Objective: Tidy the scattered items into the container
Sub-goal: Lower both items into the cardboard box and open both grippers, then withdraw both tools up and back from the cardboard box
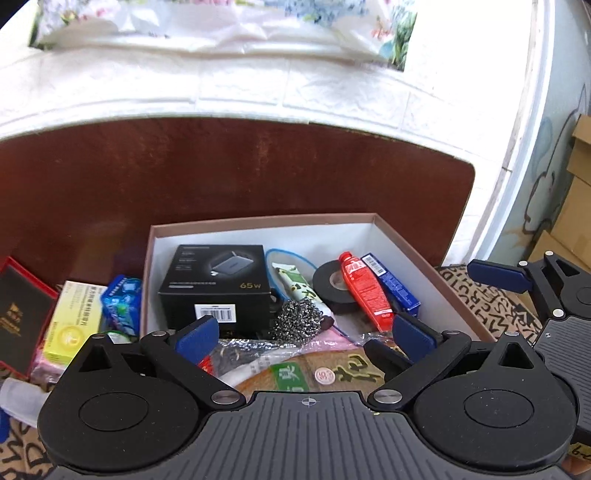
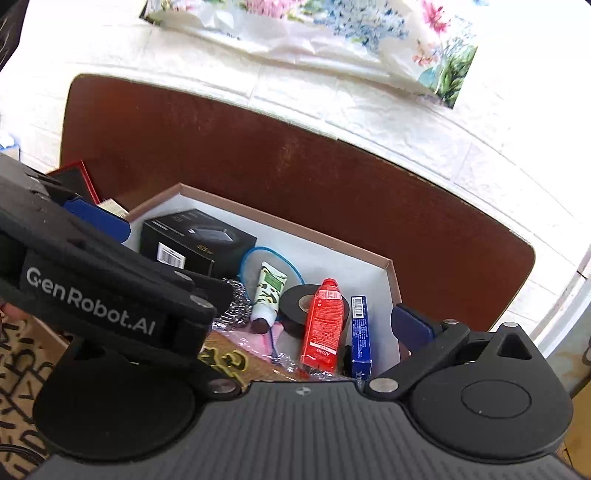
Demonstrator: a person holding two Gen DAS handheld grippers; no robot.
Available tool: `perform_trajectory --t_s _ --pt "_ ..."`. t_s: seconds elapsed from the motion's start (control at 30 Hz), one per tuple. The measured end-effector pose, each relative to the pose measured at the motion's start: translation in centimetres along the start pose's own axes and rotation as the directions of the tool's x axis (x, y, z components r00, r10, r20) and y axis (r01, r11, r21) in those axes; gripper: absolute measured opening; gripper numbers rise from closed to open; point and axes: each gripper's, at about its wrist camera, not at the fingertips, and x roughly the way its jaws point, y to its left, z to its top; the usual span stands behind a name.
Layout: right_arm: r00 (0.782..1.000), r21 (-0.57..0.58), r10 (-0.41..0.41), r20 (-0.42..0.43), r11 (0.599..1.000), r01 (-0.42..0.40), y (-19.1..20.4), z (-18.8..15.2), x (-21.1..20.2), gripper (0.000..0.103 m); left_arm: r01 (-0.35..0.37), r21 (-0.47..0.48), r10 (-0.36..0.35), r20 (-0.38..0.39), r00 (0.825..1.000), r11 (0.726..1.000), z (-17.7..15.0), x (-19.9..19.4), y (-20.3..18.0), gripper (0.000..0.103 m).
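A cardboard box with a white inside (image 1: 258, 230) (image 2: 288, 225) stands on the brown table. In it lie a black 65W charger box (image 1: 218, 280) (image 2: 192, 242), a steel scourer (image 1: 297, 319), a green-patterned tube (image 1: 295, 286) (image 2: 267, 291), a black tape roll (image 1: 334, 284) (image 2: 295, 304), a red tube (image 1: 365, 291) (image 2: 323, 325), a blue carton (image 1: 393, 286) (image 2: 360, 332) and a brown printed packet (image 1: 314, 373). My left gripper (image 1: 304, 334) is open above the box's near end, empty. My right gripper (image 2: 295, 328) is wide open over the box; the left gripper hides its left finger.
Left of the box lie a red-rimmed black case (image 1: 20, 314) (image 2: 75, 179), a yellow carton (image 1: 72, 321) and a blue packet (image 1: 123, 302). A patterned cloth (image 1: 491, 299) (image 2: 18, 362) covers the near surface. White brick wall and floral cloth (image 2: 332, 26) lie behind the table.
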Motion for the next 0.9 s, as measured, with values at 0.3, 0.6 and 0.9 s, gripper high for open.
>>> perform_trajectory --t_s 0.3,0.6,0.9 --pt "0.998 0.033 0.018 0.056 0.999 -0.02 1.8 -0.2 -3.9 0.103 -0.046 0.009 0.045 0.063 0.997 0.999 -1.6 -5.4 -0.4 0.103" --pt "0.994 0.085 0.055 0.098 0.994 -0.064 4.9 -1.3 -7.3 0.103 -0.113 0.013 0.112 0.076 0.991 0.993 -4.3 -10.1 0.3 0.103" --pt "0.99 0.147 0.106 0.092 0.982 -0.119 8.6 -2.5 -9.0 0.103 -0.165 -0.015 0.166 0.052 0.985 0.986 -7.2 -13.1 2.4 0.103"
